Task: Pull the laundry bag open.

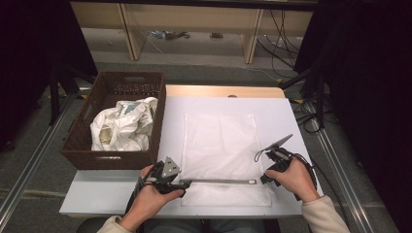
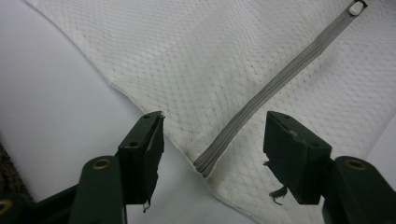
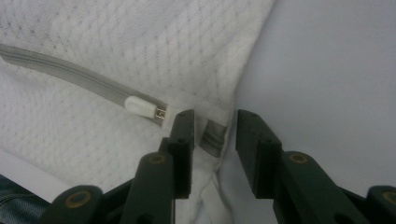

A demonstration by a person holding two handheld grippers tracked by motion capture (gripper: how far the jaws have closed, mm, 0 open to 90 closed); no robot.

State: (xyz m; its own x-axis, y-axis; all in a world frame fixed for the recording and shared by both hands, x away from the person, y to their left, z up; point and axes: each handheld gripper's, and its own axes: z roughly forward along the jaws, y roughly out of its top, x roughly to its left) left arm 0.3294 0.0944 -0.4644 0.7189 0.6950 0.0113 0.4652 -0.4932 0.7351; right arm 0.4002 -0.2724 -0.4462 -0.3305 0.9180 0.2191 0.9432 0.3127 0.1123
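White mesh bag lies flat on the table, near edge toward the person; grey zipper runs across the bag close to that near edge; everything below placed against the bag.

Left gripper at the bag's near-left corner, held in the left hand; in the left gripper view its jaws stand wide apart, the zipper's closed end lying between them on the mesh, pads not touching it; open, nothing gripped.

Right gripper at the bag's near-right corner, held in the right hand; in the right gripper view the jaws sit partly apart with the zipper's other end and the bag's side seam between them; gaps show on both sides of the fabric, so no clamp visible; reads as open around the bag edge. White zipper pull lies just beside the left jaw, not between the jaws, untouched.

Bag looks zipped shut along the visible length; mesh flat, a few soft folds near the right edge.

Brown basket left of the bag, just off the table's left side; crumpled white cloth inside it, well apart from the bag.
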